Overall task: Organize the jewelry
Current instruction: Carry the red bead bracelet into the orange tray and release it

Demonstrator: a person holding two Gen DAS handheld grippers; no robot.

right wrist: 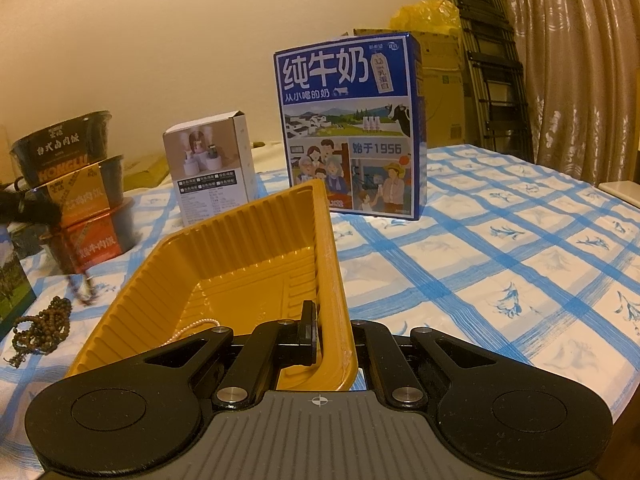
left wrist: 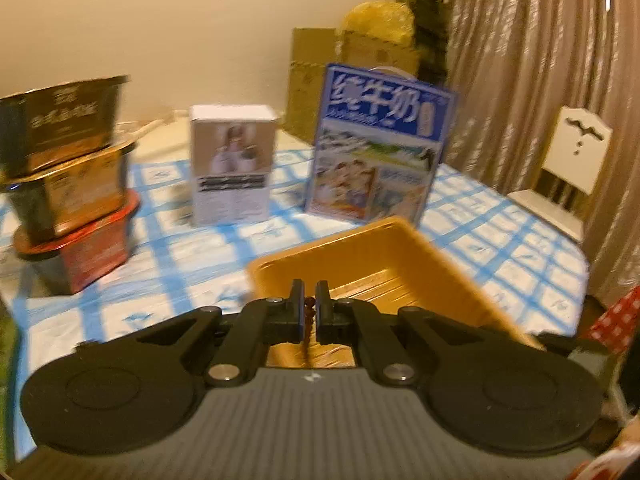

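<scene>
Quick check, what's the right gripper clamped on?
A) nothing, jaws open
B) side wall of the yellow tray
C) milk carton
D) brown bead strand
B: in the right wrist view the right gripper has its jaws closed on either side of the yellow tray wall; the brown bead strand lies loose on the tablecloth.

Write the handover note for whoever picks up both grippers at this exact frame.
Left gripper: shut on a string of dark reddish beads, held above the yellow tray.
Right gripper: shut on the tray's right wall, tilting the tray up off the tablecloth.
Done: a pale bead chain already lies in the tray.
Left: lower the reddish beads into the tray, then fetch the brown bead strand on the cloth left of the tray. Set the tray flat afterwards.
</scene>
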